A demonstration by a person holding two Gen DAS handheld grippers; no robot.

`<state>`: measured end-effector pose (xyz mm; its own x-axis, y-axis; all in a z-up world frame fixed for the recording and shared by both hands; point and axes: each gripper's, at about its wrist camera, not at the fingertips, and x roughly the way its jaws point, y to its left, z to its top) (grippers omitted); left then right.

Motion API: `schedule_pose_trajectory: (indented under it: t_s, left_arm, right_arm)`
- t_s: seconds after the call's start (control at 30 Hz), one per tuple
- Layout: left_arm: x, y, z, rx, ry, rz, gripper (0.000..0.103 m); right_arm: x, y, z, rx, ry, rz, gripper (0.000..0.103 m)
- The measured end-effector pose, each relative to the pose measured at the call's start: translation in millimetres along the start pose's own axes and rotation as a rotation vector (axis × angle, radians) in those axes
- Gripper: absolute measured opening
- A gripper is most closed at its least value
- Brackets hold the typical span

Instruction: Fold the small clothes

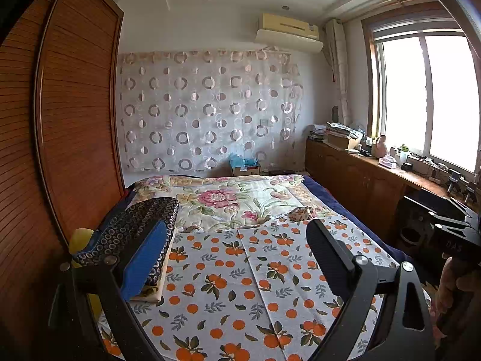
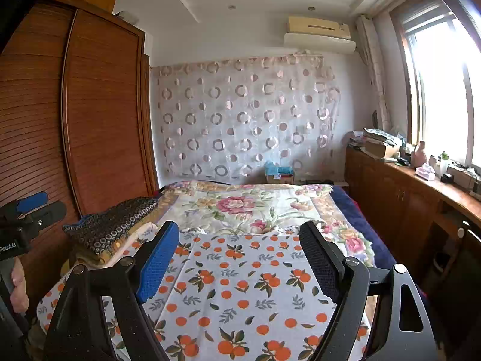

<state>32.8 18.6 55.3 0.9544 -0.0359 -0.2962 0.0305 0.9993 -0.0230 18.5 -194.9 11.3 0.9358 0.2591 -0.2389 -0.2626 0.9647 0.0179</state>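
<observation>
An orange-print white cloth lies spread flat on the bed, with a lengthwise crease down its middle; it also shows in the right wrist view. My left gripper is open and empty, held above the cloth's near part. My right gripper is open and empty, also above the cloth. A pile of folded clothes topped by a dark ring-patterned piece sits at the bed's left edge, also in the right wrist view. The left gripper shows at the far left of the right wrist view.
A floral quilt covers the far part of the bed. A wooden wardrobe stands close on the left. A low wooden cabinet with clutter runs under the window on the right. A patterned curtain hangs on the far wall.
</observation>
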Motion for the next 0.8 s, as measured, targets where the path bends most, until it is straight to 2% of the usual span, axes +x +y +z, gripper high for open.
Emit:
schedule_pose_trajectory:
  t_s: [0.8]
  left_arm:
    - [0.4, 1.6, -1.2, -0.002, -0.001, 0.001, 0.095]
  right_arm:
    - [2.0, -3.4, -3.2, -0.001, 0.003, 0.006, 0.084]
